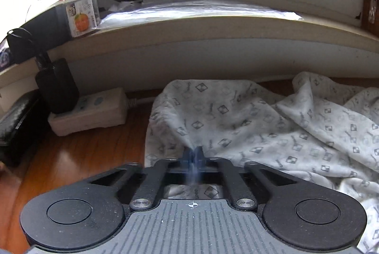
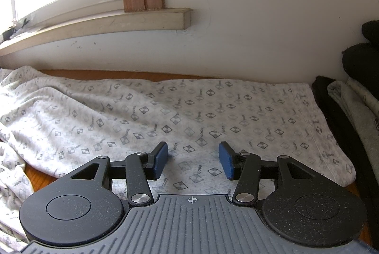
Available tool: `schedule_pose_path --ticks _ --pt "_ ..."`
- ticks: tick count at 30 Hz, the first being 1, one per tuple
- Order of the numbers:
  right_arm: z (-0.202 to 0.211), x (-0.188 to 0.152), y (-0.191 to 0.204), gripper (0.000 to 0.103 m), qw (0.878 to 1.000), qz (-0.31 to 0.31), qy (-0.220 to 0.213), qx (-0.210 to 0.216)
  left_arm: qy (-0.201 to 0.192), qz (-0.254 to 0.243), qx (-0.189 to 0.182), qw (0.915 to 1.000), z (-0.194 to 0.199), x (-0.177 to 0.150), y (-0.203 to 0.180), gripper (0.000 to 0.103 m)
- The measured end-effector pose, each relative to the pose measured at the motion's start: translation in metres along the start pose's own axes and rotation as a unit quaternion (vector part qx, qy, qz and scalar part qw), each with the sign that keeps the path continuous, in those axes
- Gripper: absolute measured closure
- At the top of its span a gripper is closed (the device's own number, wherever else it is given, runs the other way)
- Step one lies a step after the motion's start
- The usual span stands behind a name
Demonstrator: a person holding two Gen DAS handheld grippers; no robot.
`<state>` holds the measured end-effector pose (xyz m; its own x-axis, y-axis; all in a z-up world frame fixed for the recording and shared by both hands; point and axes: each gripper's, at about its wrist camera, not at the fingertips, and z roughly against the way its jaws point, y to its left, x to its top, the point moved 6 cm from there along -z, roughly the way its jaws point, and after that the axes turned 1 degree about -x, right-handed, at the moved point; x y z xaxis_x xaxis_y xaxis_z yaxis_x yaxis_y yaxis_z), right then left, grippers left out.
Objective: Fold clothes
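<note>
- Left wrist view: left gripper (image 1: 194,154) pressed together, pinching a fold of the patterned garment (image 1: 260,126) near its edge.
- Right gripper (image 2: 193,160) hovers spread above the flat half on the tabletop (image 2: 35,179).
- Likely the fold's start; next, lift and carry that edge across.

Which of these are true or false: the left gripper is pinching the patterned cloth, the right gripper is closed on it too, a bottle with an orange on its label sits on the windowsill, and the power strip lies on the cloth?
1. The left gripper is shut on the patterned cloth. True.
2. The right gripper is also closed on the cloth. False: it is open above it.
3. A bottle with an orange on its label stands on the windowsill. True.
4. The power strip lies on the cloth. False: it rests on the wooden surface beside it.
</note>
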<state>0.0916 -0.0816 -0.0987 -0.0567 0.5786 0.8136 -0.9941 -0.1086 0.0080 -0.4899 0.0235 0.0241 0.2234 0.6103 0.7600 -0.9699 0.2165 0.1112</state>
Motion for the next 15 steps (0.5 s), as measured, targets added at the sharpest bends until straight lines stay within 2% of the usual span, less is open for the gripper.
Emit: schedule_pose_path --ticks 3,6,8,10,11,12,14,15 --pt "0.0 0.0 0.0 0.054 1.0 0.0 0.0 0.001 -0.01 0.015 0.038 0.9991 0.019 0.002 0.025 0.101" --pt "0.0 0.0 0.0 0.054 1.0 0.0 0.0 0.001 0.001 0.037 0.033 0.9988 0.027 -0.004 0.047 0.095" --pt "0.0 0.0 0.0 0.054 1.0 0.0 -0.001 0.002 -0.001 0.044 0.033 0.9985 0.031 -0.005 0.056 0.081" --pt "0.0 0.0 0.0 0.054 1.0 0.0 -0.001 0.002 -0.016 0.058 0.026 0.9978 0.034 -0.001 0.063 0.074" --pt "0.0 0.0 0.0 0.054 1.0 0.0 -0.001 0.002 -0.023 0.065 0.023 0.9973 0.036 0.001 0.066 0.066" --pt "0.0 0.0 0.0 0.054 1.0 0.0 -0.001 0.002 -0.024 0.061 0.02 0.9977 0.032 0.006 0.064 0.061" --pt "0.0 0.0 0.0 0.054 1.0 0.0 -0.001 0.002 -0.026 0.047 0.015 0.9985 0.023 0.017 0.058 0.044" --pt "0.0 0.0 0.0 0.054 1.0 -0.001 -0.001 0.002 -0.026 0.034 0.015 0.999 0.016 0.022 0.053 0.042"
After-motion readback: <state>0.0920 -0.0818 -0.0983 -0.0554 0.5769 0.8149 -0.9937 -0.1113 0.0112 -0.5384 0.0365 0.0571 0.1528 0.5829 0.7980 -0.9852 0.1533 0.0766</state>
